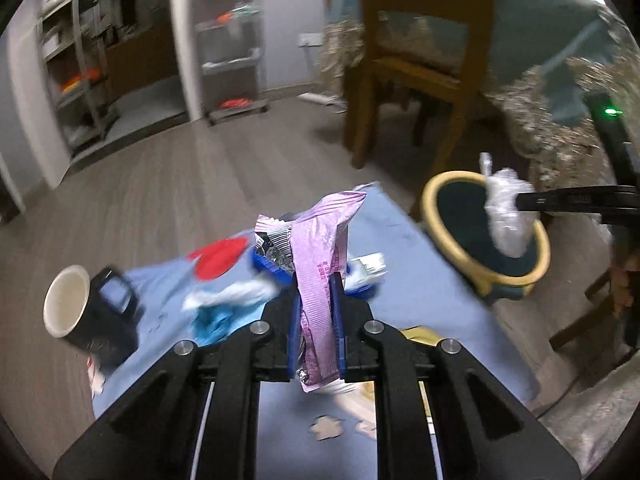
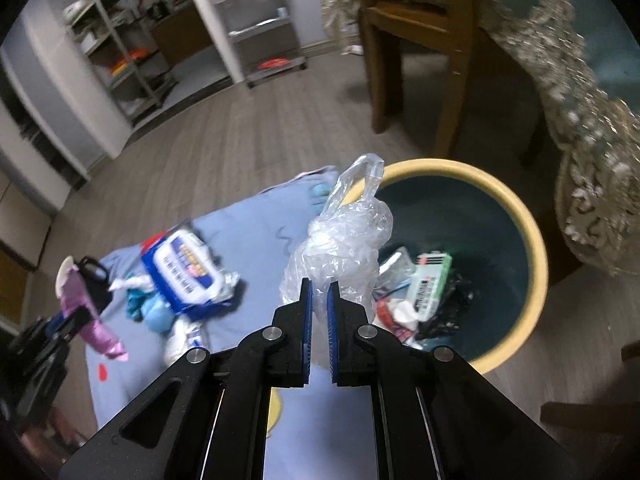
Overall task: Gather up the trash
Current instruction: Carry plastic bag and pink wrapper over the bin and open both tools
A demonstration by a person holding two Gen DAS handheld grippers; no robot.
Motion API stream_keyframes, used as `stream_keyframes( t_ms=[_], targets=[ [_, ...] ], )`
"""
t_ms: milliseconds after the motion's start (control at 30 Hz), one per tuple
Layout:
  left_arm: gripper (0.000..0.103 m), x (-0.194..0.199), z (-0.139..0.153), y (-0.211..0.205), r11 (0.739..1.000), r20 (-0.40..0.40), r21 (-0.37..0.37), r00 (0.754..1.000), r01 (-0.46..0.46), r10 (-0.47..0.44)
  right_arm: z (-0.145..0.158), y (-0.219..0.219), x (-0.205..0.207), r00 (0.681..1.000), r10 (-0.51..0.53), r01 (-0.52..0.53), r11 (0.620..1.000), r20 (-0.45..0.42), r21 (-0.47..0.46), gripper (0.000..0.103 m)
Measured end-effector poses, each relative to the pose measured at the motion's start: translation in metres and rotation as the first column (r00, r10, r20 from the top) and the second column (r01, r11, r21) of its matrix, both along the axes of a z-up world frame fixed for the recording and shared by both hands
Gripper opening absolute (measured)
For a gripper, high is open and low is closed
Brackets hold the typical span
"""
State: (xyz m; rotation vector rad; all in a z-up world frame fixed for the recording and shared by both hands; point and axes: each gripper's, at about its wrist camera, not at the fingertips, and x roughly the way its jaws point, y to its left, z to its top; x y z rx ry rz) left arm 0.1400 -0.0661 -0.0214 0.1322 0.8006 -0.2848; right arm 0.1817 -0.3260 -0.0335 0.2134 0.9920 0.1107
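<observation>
My left gripper [image 1: 316,280] is shut on a crumpled purple snack wrapper [image 1: 320,240], held up over the blue mat [image 1: 420,288]. My right gripper [image 2: 319,280] is shut on a scrunched clear plastic bag [image 2: 344,236], held at the near left rim of the round bin [image 2: 532,232]. The bin is dark inside with a yellow rim and holds several pieces of rubbish [image 2: 424,284]. In the left wrist view the same bag [image 1: 508,216] hangs over the bin [image 1: 440,188]. The right wrist view shows the left gripper [image 2: 86,312] with the wrapper [image 2: 96,332] at far left.
On the mat lie a blue-and-white wipes pack [image 2: 188,268], a blue cloth [image 2: 156,316] and a tipped black mug [image 1: 80,304]. A wooden chair [image 1: 420,60] and a table with a fringed cloth [image 1: 560,92] stand behind the bin. Shelving [image 1: 232,40] lines the far wall.
</observation>
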Motion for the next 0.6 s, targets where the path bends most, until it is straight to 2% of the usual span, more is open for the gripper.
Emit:
stream_keyframes(
  t_ms=[167, 300, 433, 600],
  targets=[
    [0.013, 0.002, 0.008, -0.050, 0.993, 0.009, 0.026, 0.993, 0.114, -0.114, -0.006, -0.022, 0.003, 0.998, -0.066, 0.066, 0.998, -0.004, -0.003, 0.008],
    [0.013, 0.006, 0.009, -0.087, 0.978, 0.006, 0.059, 0.979, 0.202, -0.203, -0.009, -0.034, 0.006, 0.996, -0.094, 0.094, 0.996, 0.000, -0.007, 0.008],
    [0.013, 0.009, 0.004, -0.116, 0.966, -0.007, 0.065, 0.968, 0.250, -0.250, -0.009, -0.044, 0.009, 0.995, -0.099, 0.099, 0.995, 0.019, -0.018, 0.008],
    [0.013, 0.022, -0.004, -0.140, 0.961, -0.043, 0.028, 0.961, 0.276, -0.275, -0.012, -0.061, 0.010, 0.991, -0.134, 0.134, 0.991, 0.022, 0.004, 0.008]
  ],
)
